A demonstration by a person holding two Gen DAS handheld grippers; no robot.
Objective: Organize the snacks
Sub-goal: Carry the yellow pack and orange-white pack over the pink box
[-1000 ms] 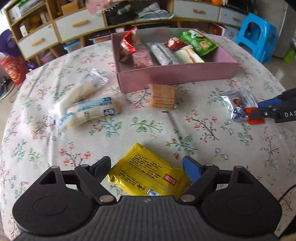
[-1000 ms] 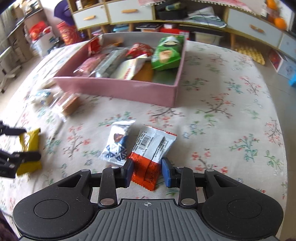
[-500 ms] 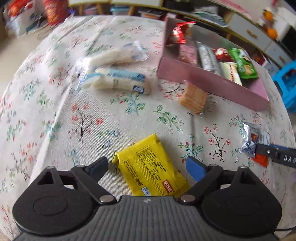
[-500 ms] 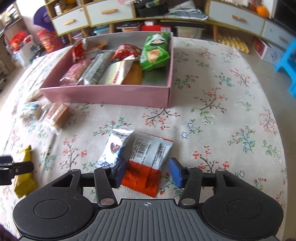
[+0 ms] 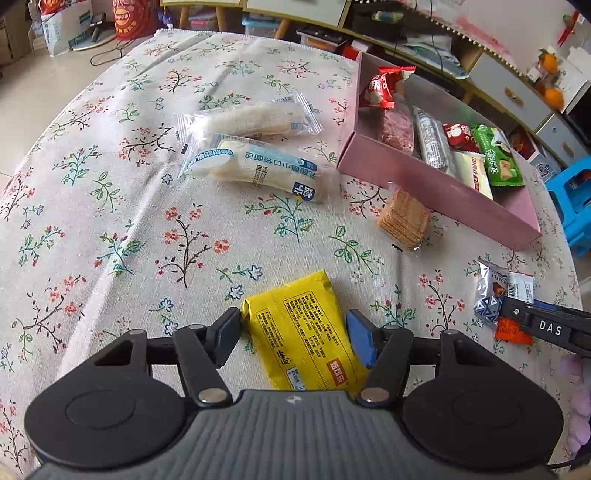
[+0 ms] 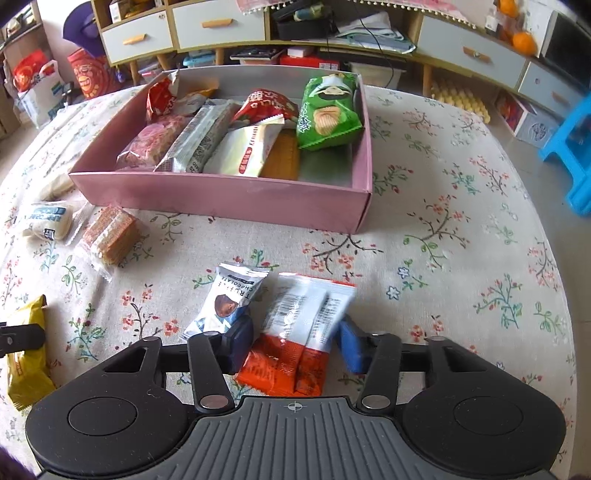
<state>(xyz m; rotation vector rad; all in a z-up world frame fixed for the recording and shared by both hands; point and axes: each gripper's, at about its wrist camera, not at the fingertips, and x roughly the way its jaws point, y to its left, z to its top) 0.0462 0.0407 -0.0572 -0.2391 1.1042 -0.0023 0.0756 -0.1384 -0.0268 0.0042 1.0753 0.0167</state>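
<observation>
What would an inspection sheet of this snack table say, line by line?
Surface: floral tablecloth, lightly creased.
Job's things: pink box holds several snacks; yellow packet, red-and-white packet, chocolate packet, cracker stack and bread rolls lie outside it.
Clutter: nothing seen on the table.
Grippers: left gripper has just been closing on the yellow packet, right gripper on the red-and-white packet.
Cables: one on the floor; none on the table.
Surroundings: drawer shelving, blue stool.
</observation>
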